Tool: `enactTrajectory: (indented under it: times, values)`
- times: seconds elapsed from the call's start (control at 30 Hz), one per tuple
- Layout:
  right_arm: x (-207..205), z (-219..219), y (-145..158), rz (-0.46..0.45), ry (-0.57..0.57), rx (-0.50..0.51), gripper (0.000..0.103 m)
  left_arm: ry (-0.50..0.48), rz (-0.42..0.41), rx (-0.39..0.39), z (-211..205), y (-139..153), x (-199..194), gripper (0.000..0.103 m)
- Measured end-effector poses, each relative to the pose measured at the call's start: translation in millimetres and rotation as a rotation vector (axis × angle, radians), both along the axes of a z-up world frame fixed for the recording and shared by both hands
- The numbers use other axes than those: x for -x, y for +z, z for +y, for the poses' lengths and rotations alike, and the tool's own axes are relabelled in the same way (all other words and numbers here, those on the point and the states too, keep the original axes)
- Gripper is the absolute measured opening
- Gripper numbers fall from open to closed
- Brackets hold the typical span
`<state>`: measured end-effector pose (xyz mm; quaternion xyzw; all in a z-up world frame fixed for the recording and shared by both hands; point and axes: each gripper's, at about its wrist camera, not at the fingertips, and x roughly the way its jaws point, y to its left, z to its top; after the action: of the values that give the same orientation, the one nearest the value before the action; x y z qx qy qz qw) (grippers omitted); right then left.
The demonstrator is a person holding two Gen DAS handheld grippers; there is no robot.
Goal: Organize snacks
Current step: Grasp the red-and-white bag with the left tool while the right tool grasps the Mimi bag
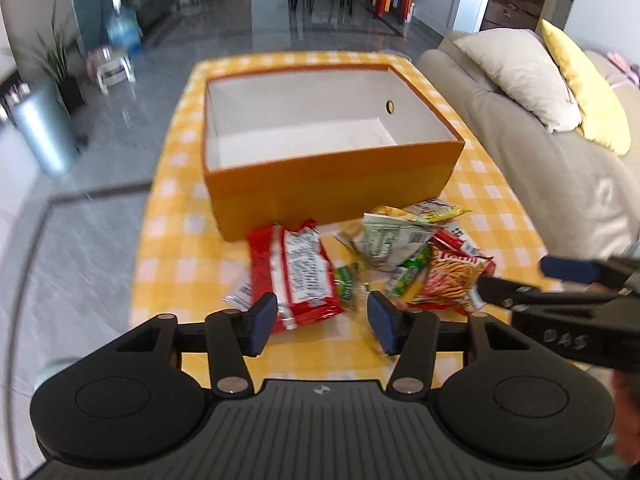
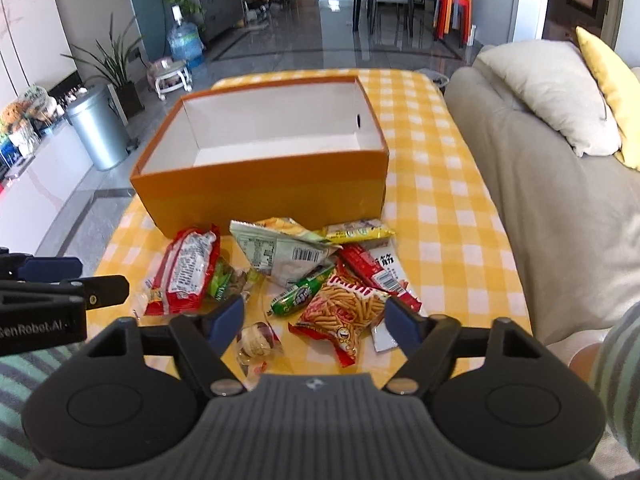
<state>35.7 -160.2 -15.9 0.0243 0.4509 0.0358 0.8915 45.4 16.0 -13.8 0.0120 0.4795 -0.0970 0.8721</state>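
The fingers of the left gripper (image 1: 322, 322) stand apart with nothing grasped, just in front of the red packet (image 1: 298, 276). The right gripper (image 2: 316, 320) is also released, over the fries packet (image 2: 344, 312). All the snacks lie in 1 loose pile on the table (image 2: 440, 220), just before the empty orange box (image 2: 264, 196). The red packet looks light, soft and slippery; its long axis runs from the fingers toward the box. I would pinch it across the short width, near the sealed end.
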Motion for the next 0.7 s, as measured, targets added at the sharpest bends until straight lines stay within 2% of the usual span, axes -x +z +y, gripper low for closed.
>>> enactTrajectory:
  times: [0.07, 0.13, 0.23, 0.33, 0.43, 0.57, 0.7]
  values:
    - [-11.8, -0.1, -6.8, 0.030, -0.026, -0.007, 0.071, 0.028, 0.015, -0.007, -0.9, -3.5, -9.9, 0.063]
    - [-25.8, -3.7, -12.6, 0.073, -0.087, -0.041, 0.071, 0.069, 0.026, -0.018, -1.4, -7.0, -19.4, 0.076]
    - [-49.4, -5.6, -19.3, 0.117, -0.175, -0.069, 0.077, 0.112, 0.065, 0.012, 5.6, -14.7, -37.1, 0.080]
    - [-67.8, -4.6, -29.4, 0.162, -0.227, -0.039, 0.078, 0.170, 0.119, 0.054, 14.1, -29.1, -54.0, 0.081]
    - [-79.5, -7.2, -45.5, 0.220, -0.257, -0.030, 0.078, 0.205, 0.136, 0.045, 16.4, -43.2, -65.5, 0.082]
    - [-83.3, -12.8, -61.5, 0.239, -0.278, -0.021, 0.078, 0.190, 0.133, 0.011, 9.7, -57.7, -72.7, 0.086]
    - [-88.4, -21.4, -75.9, 0.280, -0.302, -0.072, 0.078, 0.194, 0.165, 0.020, 9.1, -70.4, -78.8, 0.087]
